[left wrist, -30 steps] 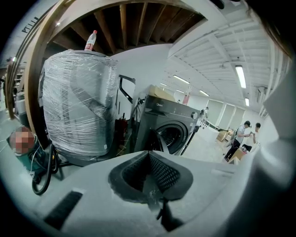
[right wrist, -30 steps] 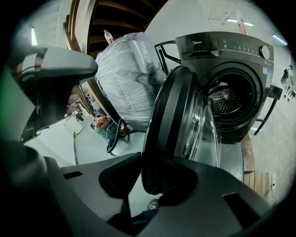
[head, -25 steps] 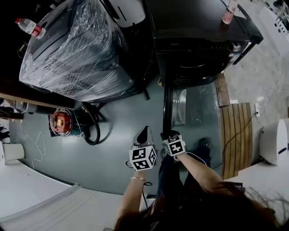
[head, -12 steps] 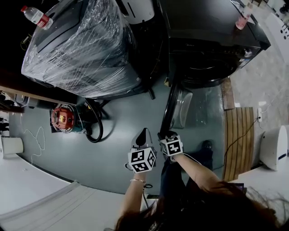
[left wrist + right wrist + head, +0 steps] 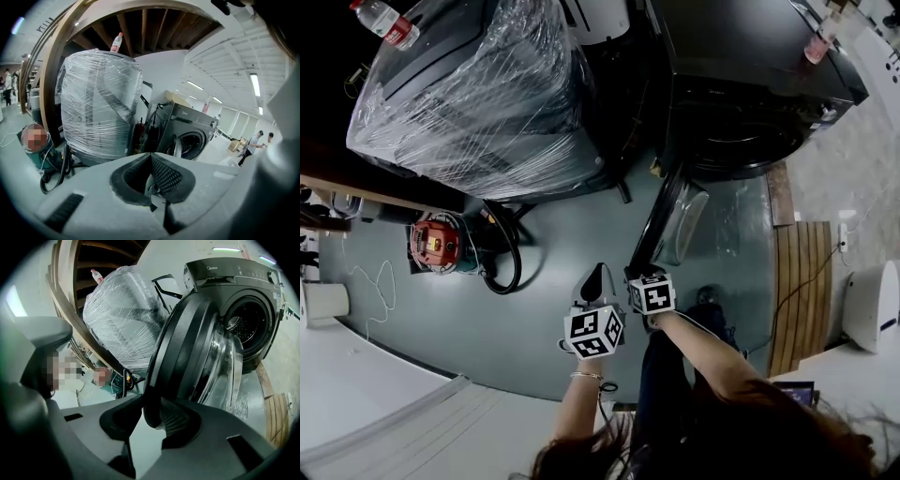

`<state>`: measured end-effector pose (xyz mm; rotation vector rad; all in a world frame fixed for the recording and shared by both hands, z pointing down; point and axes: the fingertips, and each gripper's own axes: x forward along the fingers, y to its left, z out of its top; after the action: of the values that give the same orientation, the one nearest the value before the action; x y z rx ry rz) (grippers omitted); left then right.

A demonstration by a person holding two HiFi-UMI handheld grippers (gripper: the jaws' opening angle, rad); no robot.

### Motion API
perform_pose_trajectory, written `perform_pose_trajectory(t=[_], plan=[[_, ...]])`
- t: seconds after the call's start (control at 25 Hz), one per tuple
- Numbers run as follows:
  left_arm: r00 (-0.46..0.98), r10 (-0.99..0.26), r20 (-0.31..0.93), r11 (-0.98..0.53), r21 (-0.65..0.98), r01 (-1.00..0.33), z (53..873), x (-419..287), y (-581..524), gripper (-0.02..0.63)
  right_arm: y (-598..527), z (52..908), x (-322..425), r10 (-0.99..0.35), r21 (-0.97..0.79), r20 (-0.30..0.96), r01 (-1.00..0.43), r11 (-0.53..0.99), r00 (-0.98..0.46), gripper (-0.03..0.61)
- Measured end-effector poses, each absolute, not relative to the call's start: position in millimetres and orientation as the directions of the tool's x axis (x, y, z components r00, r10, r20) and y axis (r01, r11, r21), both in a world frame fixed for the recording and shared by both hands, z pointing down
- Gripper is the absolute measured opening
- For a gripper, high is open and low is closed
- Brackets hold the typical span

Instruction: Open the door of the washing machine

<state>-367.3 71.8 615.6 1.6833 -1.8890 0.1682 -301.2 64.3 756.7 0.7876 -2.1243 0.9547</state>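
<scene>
Now door (image 5: 659, 223) farther ajar.

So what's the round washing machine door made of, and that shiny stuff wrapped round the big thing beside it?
The door has a dark ring that looks like glossy plastic, smooth with soft reflections. Its bulging window is see-through and shiny, probably glass. The wrapping looks like thin clear plastic film: crinkled, stretched in bands, glinting white.

My left gripper (image 5: 150, 156) has its jaws together, empty; beyond stand a plastic-wrapped box (image 5: 99, 105) and the washing machine (image 5: 194, 133), door (image 5: 176, 146) open.
</scene>
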Motion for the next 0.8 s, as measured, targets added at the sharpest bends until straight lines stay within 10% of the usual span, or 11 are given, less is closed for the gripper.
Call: perform_pose_trajectory(t=[0.8], plan=[[-0.258, -0.819, 0.513, 0.434, 0.259, -0.863, 610, -451, 93, 0.012, 46, 763, -369, -0.251, -0.423, 0.785, -0.786, 0.451, -0.567, 0.117]])
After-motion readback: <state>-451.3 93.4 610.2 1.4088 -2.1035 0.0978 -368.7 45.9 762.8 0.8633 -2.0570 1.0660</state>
